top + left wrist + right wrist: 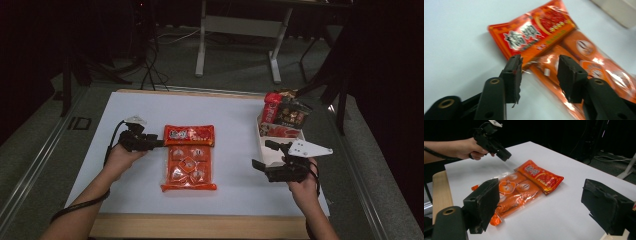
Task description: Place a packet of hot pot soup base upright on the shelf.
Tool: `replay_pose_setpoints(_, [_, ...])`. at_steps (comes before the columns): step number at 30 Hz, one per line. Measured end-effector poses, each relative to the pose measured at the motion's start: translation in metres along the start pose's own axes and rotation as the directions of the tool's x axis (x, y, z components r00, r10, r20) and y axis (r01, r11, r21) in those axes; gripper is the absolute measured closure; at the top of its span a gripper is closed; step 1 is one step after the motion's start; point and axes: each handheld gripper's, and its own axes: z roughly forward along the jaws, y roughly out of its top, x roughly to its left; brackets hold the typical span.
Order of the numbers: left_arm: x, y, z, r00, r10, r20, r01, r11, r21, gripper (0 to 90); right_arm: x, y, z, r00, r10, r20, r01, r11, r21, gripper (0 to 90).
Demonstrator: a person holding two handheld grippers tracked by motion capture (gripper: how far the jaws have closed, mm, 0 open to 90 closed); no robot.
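A clear bag of small orange packs point(189, 167) point(514, 192) lies mid-table on the white sheet. A flat red-orange printed packet point(189, 135) point(534, 35) point(541, 176) overlaps its far end. My left gripper point(159, 142) point(539, 67) point(505, 156) is just left of that packet, pointing right. Its jaws stand apart, with the packet's corner and the clear bag's edge beyond them and nothing pressed. My right gripper point(261, 155) point(539, 195) is to the right of the bag, open wide and empty.
A white open box point(260, 131) at the right back holds a red pack point(272, 107) and a dark pack point(292, 115), close behind my right gripper. The wooden table edge point(200, 225) runs along the front. A white desk frame point(240, 30) stands on the floor beyond.
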Motion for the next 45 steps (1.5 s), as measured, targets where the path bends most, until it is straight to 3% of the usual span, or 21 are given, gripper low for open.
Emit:
replay_pose_setpoints(8, [0.017, 0.005, 0.018, 0.9974, -0.058, -0.044, 0.058, 0.9982, 0.011, 47.5, 0.001, -0.001, 0.0, 1.0, -0.005, 0.002, 0.005, 1.0, 0.004, 14.9])
replay_pose_setpoints(15, [0.028, 0.003, 0.033, 0.9943, -0.089, -0.058, 0.091, 0.9957, 0.019, 45.1, 0.001, -0.001, 0.002, 1.0, -0.007, -0.001, 0.007, 1.0, 0.008, 14.9])
replay_pose_setpoints(19, [0.03, 0.006, 0.041, 0.9951, -0.084, -0.053, 0.085, 0.9962, 0.016, 45.0, 0.002, -0.001, 0.002, 0.9999, -0.012, 0.0, 0.012, 1.0, 0.014, 14.8])
replay_pose_setpoints(28, [0.032, 0.008, 0.06, 0.9973, -0.055, -0.049, 0.058, 0.9961, 0.066, 46.3, 0.002, -0.002, 0.002, 1.0, -0.008, -0.005, 0.008, 1.0, 0.011, 14.8])
replay_pose_setpoints(34, [0.033, 0.008, 0.063, 0.9985, -0.051, -0.019, 0.052, 0.9968, 0.06, 55.8, 0.001, -0.002, 0.002, 0.9999, -0.008, -0.006, 0.008, 1.0, 0.012, 14.8])
replay_pose_setpoints(35, [0.032, 0.008, 0.065, 0.9982, -0.059, 0.011, 0.059, 0.9962, 0.064, 55.8, 0.001, -0.002, 0.002, 1.0, -0.007, -0.006, 0.007, 1.0, 0.013, 14.8])
replay_pose_setpoints(37, [0.031, 0.009, 0.067, 0.9981, -0.057, 0.022, 0.055, 0.9962, 0.067, 60.6, 0.002, -0.002, 0.003, 0.9999, -0.008, -0.007, 0.008, 1.0, 0.014, 14.8])
replay_pose_setpoints(45, [0.026, 0.013, 0.072, 0.9983, -0.04, 0.042, 0.036, 0.996, 0.082, 67.0, 0.001, -0.002, 0.004, 0.9999, -0.006, -0.009, 0.006, 1.0, 0.016, 14.8])
